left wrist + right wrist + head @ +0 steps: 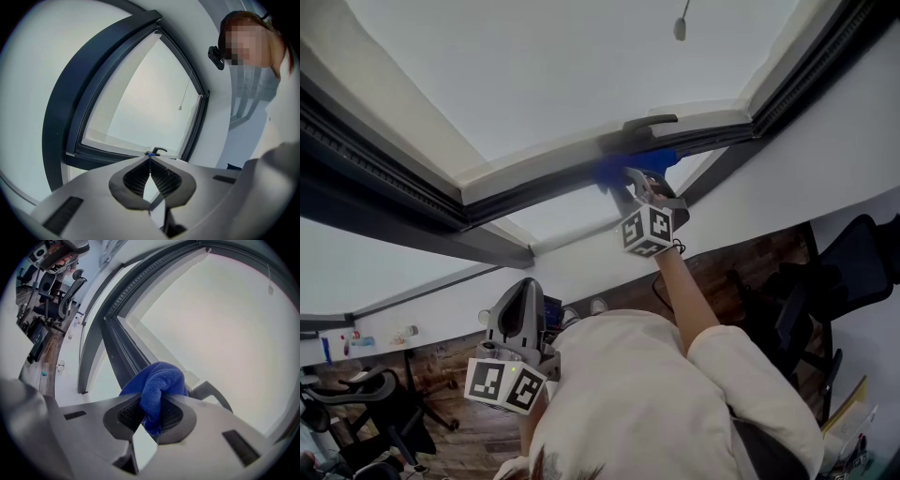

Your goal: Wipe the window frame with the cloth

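Wiping looks under way: the right gripper (152,403) has its fingers clamped on the blue cloth (159,379), which is pressed to the window frame (534,184) beside the handle (652,122). Most of the frame probably remains. The left gripper (150,161) has its fingers closed and empty.

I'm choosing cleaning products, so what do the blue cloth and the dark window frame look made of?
The cloth looks like microfibre or terry: soft and matte, with a fine looped weave and limp folds. The window frame looks like dark grey painted or coated metal, possibly plastic: smooth, straight profiles with a faint sheen. The ribbed strip along it may be a rubber seal.
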